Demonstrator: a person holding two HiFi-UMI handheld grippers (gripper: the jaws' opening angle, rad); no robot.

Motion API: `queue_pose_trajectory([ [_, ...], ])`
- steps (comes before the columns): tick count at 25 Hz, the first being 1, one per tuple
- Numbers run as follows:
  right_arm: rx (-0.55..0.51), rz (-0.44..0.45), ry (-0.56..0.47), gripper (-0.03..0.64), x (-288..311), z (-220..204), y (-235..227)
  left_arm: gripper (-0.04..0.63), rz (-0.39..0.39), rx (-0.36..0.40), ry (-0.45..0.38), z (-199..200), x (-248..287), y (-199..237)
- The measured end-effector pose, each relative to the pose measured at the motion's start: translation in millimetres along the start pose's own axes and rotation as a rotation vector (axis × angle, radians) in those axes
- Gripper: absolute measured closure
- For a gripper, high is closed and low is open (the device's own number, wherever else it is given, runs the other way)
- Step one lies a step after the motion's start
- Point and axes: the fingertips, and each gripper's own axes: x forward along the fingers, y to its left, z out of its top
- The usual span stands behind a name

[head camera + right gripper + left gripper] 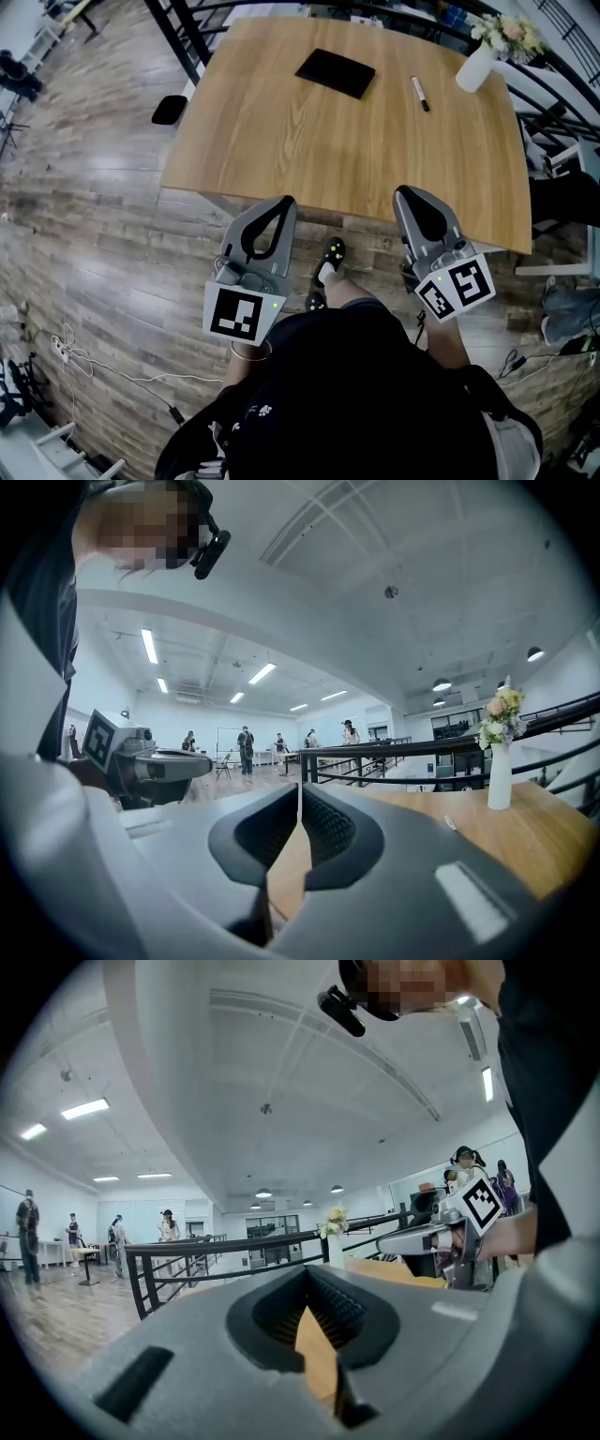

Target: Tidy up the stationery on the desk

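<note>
The wooden counter fills the upper middle of the head view, standing on a plank floor. At its near edge the left gripper and the right gripper are held level, side by side and well apart. Each has its jaws closed together on nothing. Toward the far side lies a flat black case. A white vase of flowers stands in the far right corner. Between them lies a marker pen, apart from both.

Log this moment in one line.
left gripper: shut, empty | right gripper: shut, empty | desk: black pad, pen, vase | tidying not yet started
</note>
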Motion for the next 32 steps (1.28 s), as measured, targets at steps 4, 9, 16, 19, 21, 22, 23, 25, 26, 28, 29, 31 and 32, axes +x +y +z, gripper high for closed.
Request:
queue_pose_trajectory([
  [4,-0.009,0.008,-0.014,0.604,25.1,7.6,-16.3,0.609,0.019,0.017,0.002,4.5,15.4,19.0],
  [9,-0.021,0.008,-0.016,0.600,52.5,11.4,-47.3,0.609,0.015,0.030,0.007,2.6,54.3,37.5],
  [16,-0.032,-0.013,-0.001,0.597,87.4,12.5,-91.0,0.609,-0.009,0.013,0.021,-4.5,107.6,59.2],
  [19,-0.040,-0.016,0.001,0.594,102.1,14.8,-108.0,0.609,-0.024,0.009,0.021,-6.5,129.4,67.3],
  [21,-0.044,-0.021,-0.001,0.594,110.7,16.1,-119.4,0.609,-0.031,0.006,0.025,-8.0,142.0,72.5],
  [22,-0.045,-0.023,-0.001,0.594,115.0,17.0,-125.1,0.609,-0.031,0.005,0.028,-8.3,148.2,75.4],
  [23,-0.045,-0.024,-0.002,0.592,119.1,18.0,-130.4,0.609,-0.032,0.006,0.029,-8.1,154.1,78.3],
  [25,-0.049,-0.023,-0.001,0.589,125.5,20.5,-138.5,0.609,-0.035,0.012,0.031,-6.9,163.8,82.6],
  [26,-0.053,-0.023,0.000,0.588,127.9,21.8,-141.8,0.608,-0.036,0.013,0.032,-6.4,167.4,84.2],
  [28,-0.058,-0.024,0.002,0.588,133.4,24.6,-147.8,0.603,-0.031,0.005,0.032,-5.1,173.2,88.7],
  [29,-0.059,-0.023,0.001,0.588,136.6,26.1,-150.8,0.603,-0.027,0.001,0.032,-4.2,176.1,91.5],
  [31,-0.062,-0.019,0.001,0.586,141.7,28.7,-157.3,0.603,-0.023,0.006,0.036,-2.8,183.0,95.5],
  [32,-0.065,-0.018,0.002,0.586,143.3,29.6,-160.8,0.603,-0.022,0.009,0.040,-2.7,186.5,96.3],
])
